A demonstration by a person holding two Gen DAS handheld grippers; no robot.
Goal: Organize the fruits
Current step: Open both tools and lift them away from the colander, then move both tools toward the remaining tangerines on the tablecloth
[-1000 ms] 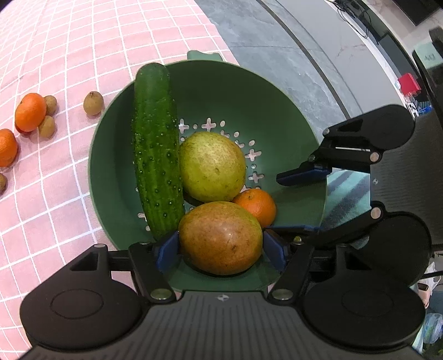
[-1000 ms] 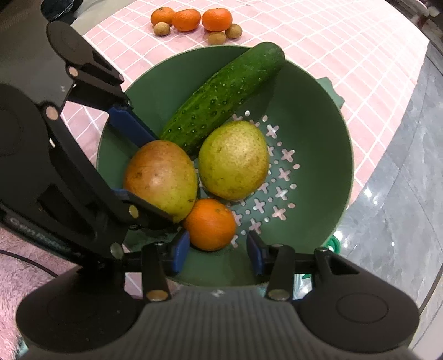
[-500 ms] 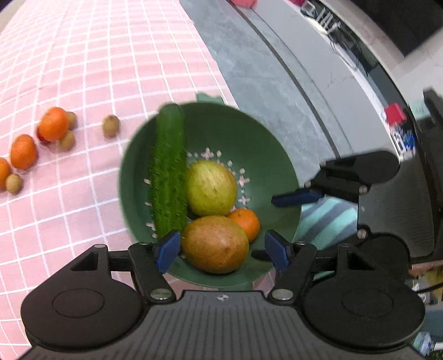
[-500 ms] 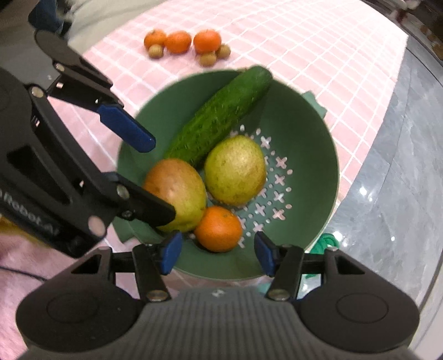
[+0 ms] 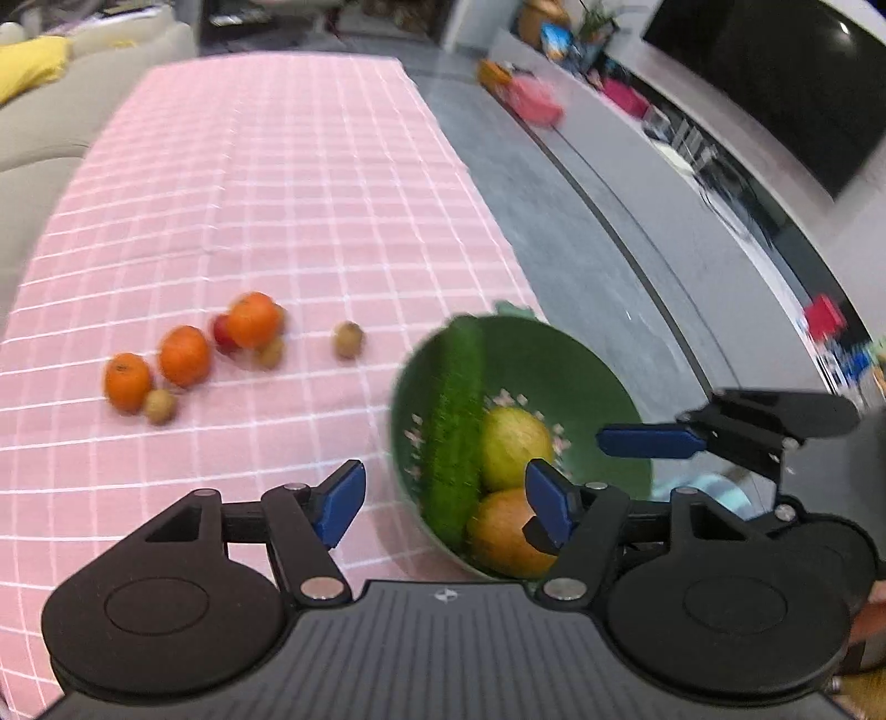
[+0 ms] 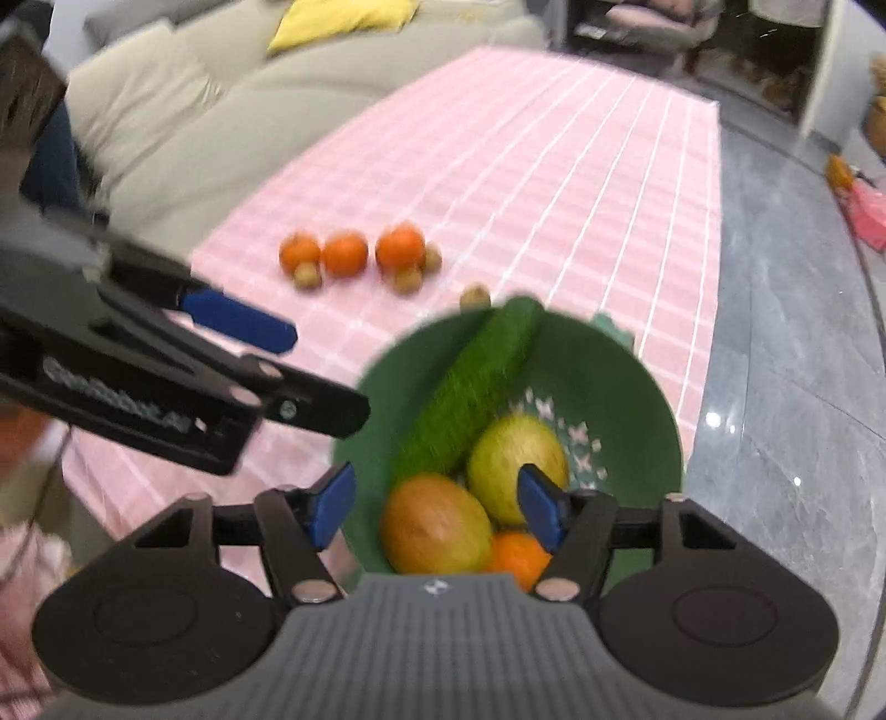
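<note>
Bowl: the green colander bowl (image 6: 626, 387) sits at the near corner of my desk, on the pink checked cloth (image 5: 266, 183), close to the edge by the grey floor (image 6: 786, 343); small cross-shaped holes show in its bottom.
Inside the bowl: a cucumber (image 6: 470, 382) leans along one wall with its tip at the rim; a yellow-green pear (image 6: 509, 454) lies beside it; a reddish mango (image 6: 432, 526) lies nearest me, touching the pear; an orange (image 6: 515, 554) is tucked against the mango and pear.
Fruit still on the cloth: three mandarins (image 5: 183, 354) in a loose row well apart from the bowl, with small brown longans (image 5: 160, 407) touching or just beside them; one lone longan (image 5: 348, 339) lies between that group and the bowl. Something small and red shows behind the farthest mandarin; I cannot tell what it is.
My right fingers (image 6: 437, 507): raised above the bowl, pointing down at the mango and orange, opening, nothing between the blue pads, touching no fruit.
My left fingers (image 5: 446, 501): spread wide apart, empty, above the bowl's near rim and the cloth beside it; one pad lies over the mango in the left wrist view without gripping it.
Surroundings: a beige sofa (image 6: 210, 111) with a yellow cushion (image 6: 338, 22) behind the desk; a dark screen (image 5: 775, 83) on the far wall; both views are blurred.
</note>
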